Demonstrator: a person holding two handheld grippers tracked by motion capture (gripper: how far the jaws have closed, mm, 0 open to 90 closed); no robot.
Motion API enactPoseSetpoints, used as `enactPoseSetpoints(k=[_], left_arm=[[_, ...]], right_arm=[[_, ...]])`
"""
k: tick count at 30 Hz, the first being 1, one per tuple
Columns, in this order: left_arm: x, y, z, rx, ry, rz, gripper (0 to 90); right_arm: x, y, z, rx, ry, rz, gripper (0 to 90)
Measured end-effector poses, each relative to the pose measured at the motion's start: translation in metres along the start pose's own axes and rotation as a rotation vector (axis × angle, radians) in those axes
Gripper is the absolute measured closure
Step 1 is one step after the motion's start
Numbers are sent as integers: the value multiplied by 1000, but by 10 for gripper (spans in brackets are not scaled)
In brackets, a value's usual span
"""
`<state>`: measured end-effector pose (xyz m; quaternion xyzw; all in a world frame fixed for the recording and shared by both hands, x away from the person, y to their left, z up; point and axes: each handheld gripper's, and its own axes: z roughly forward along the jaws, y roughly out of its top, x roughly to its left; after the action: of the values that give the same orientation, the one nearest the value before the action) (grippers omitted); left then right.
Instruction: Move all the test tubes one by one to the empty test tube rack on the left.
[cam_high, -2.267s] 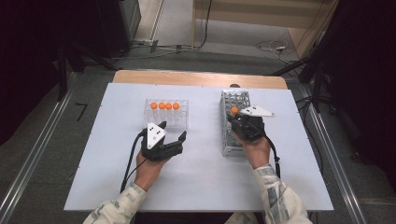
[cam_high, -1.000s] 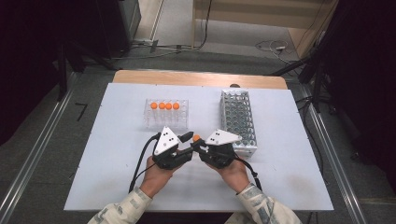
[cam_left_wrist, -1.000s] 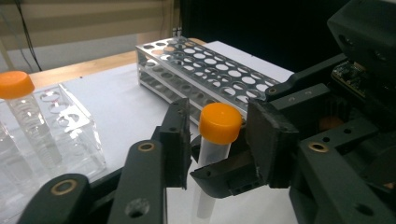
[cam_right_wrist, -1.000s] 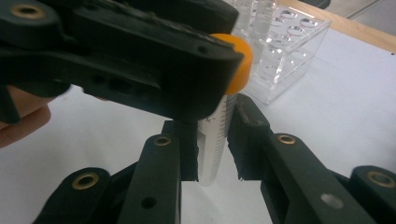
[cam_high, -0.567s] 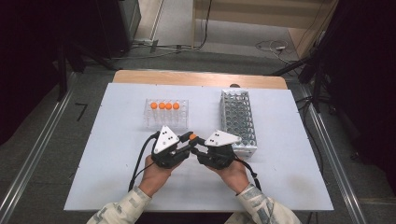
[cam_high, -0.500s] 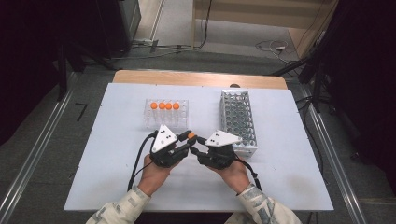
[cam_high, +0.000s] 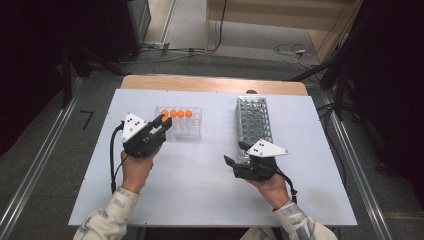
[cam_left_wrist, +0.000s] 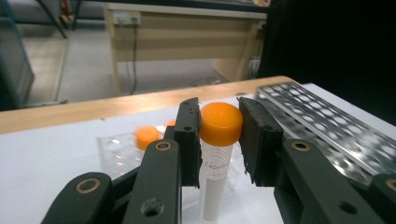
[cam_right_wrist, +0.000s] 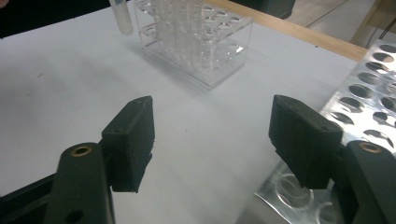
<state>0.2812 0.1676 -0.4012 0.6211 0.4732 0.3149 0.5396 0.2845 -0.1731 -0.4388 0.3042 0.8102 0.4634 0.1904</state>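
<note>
My left gripper (cam_high: 162, 122) is shut on an orange-capped tube (cam_left_wrist: 220, 123), gripping it just under and across the cap. The tube hangs upright beside the left end of the clear rack (cam_high: 186, 130), which holds three orange-capped tubes (cam_high: 180, 113). In the right gripper view the held tube's rounded bottom (cam_right_wrist: 120, 16) hangs above the table left of the clear rack (cam_right_wrist: 196, 42). My right gripper (cam_high: 234, 152) has just been opening; its jaws stand wide with nothing between them, at the near end of the metal rack (cam_high: 254, 122).
The white tabletop (cam_high: 200, 185) lies bare between the two hands. The metal rack (cam_right_wrist: 369, 107) with its many empty holes sits right beside the right jaw. A wooden strip (cam_high: 210, 84) edges the table's far side, with floor and cables beyond.
The grippers were together at the table's middle with the tube between them. The left has carried the tube up and left to the clear rack; the right let go, opened and moved right.
</note>
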Motion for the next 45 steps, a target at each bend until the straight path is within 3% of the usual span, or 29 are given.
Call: enactPoseSetpoints(k=[6, 14, 20, 25, 38, 45], left_arm=[[16, 15, 3, -33, 67, -11, 709], [29, 19, 15, -41, 122, -2, 709], [36, 17, 29, -22, 149, -7, 709], [37, 12, 38, 2, 170, 17, 709], [37, -13, 54, 88, 178, 31, 705], [38, -16, 54, 83, 164, 19, 638]], right_arm=[[-10, -4, -5, -3, -12, 33, 243], [-10, -4, -5, 4, -17, 35, 244], [-9, -4, -5, 3, -20, 37, 250], [-10, -5, -5, 4, -24, 38, 255], [-10, -5, -5, 9, -28, 43, 259], [-10, -6, -4, 11, -29, 42, 263]])
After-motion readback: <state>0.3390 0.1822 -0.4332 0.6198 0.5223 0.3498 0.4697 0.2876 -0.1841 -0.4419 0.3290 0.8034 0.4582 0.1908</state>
